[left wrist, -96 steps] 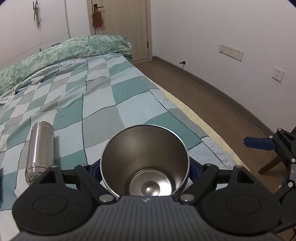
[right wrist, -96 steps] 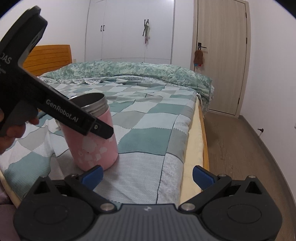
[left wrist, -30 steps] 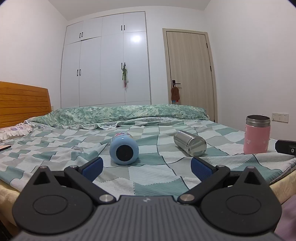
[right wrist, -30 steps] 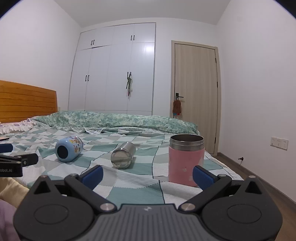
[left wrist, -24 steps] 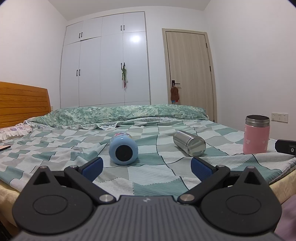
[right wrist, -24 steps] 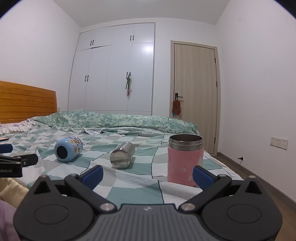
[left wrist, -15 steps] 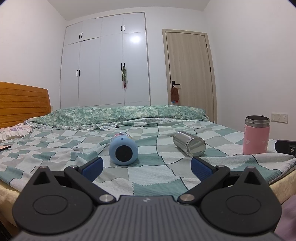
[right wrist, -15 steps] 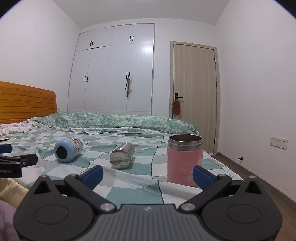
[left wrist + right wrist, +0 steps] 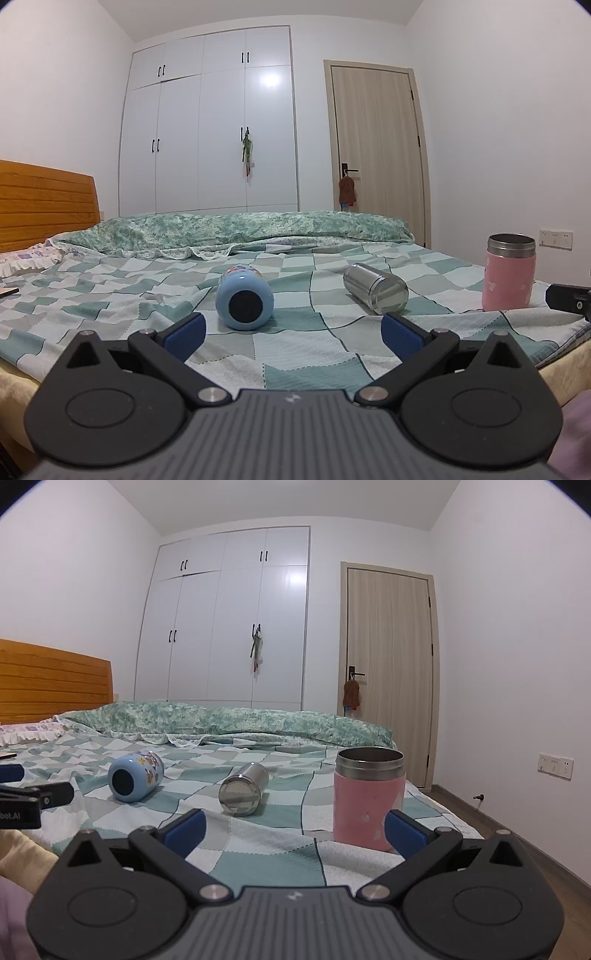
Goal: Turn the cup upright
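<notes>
Nearest, two tongs, the left tongs (image 9: 291, 334) and right tongs (image 9: 293, 829), gape wide and hold nothing at the bed's (image 9: 295, 347) near edge. Beyond them three cups rest on the checked cover: one pink cup (image 9: 367, 799) upright by the right edge, one steel cup (image 9: 243, 789) and one blue cup (image 9: 136, 775) each lying sideways.

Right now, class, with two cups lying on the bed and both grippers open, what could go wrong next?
The round silver steel cup and the blue cartoon-printed cup lie on their sides, so a nudge may roll them. The soft checked bedspread gives poor footing, and the upright pink steel-rimmed cup near the bed's edge could topple.
</notes>
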A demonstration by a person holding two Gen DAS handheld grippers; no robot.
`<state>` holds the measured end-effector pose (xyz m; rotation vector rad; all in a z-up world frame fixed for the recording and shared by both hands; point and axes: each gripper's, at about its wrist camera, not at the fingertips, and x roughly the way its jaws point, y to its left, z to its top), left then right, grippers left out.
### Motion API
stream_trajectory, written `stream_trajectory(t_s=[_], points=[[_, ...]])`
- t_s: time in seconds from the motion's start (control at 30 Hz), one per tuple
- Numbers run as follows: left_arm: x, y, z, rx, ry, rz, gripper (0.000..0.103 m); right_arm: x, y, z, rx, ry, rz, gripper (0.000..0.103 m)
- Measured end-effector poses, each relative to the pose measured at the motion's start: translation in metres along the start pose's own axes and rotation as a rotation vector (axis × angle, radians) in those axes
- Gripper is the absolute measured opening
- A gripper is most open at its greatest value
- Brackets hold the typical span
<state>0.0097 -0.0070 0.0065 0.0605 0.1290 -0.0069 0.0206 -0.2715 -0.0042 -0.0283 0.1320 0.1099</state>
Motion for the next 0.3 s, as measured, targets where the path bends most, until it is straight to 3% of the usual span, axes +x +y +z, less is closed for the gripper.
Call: stream_trajectory(t_s=[0.3], points=[[-0.0010, 0.0003, 0.0005, -0.012, -0.003, 0.007, 0.103, 0.0006, 0.0019, -0.0008, -0.012, -0.001, -0.003, 0.103]])
